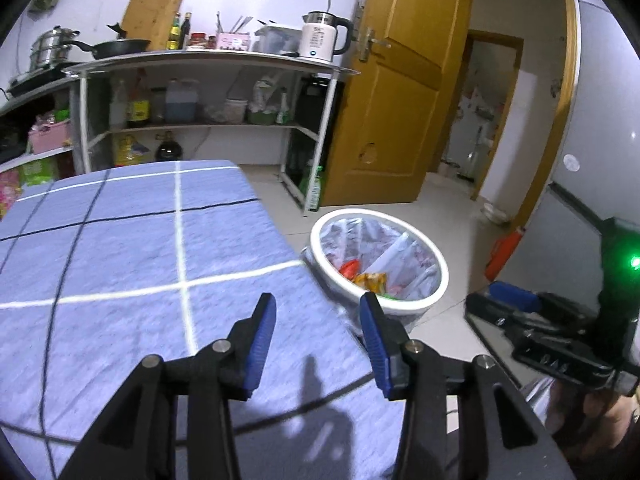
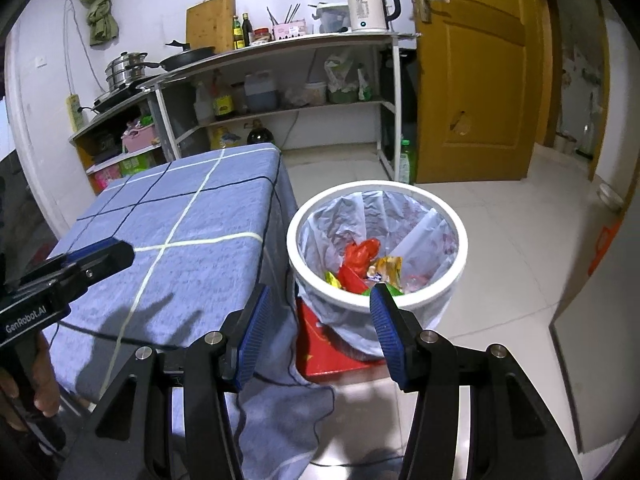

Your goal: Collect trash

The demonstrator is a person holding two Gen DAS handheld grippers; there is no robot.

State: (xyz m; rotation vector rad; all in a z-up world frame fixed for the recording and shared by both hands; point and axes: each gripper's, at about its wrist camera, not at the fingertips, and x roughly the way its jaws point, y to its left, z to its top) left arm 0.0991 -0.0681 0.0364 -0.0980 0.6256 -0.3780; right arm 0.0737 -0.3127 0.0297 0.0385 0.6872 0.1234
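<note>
A white round trash bin (image 2: 378, 292) lined with a clear bag stands on the floor right of the table; it also shows in the left wrist view (image 1: 416, 308). Inside lie a red wrapper (image 2: 360, 258), a yellow packet (image 2: 390, 268) and other colourful scraps. My left gripper (image 1: 318, 304) is open and empty above the table's blue checked cloth (image 1: 140, 260), near its right edge. My right gripper (image 2: 320, 296) is open and empty, above the gap between the table corner and the bin. No trash shows on the cloth (image 2: 192, 248).
A red box (image 2: 332, 352) lies under the bin. A white shelf unit (image 2: 280, 80) with bottles, pans and a kettle (image 2: 370, 6) stands behind the table. A yellow wooden door (image 2: 472, 72) stands open at the back right. Grey cabinet panels (image 1: 592, 184) are at the far right.
</note>
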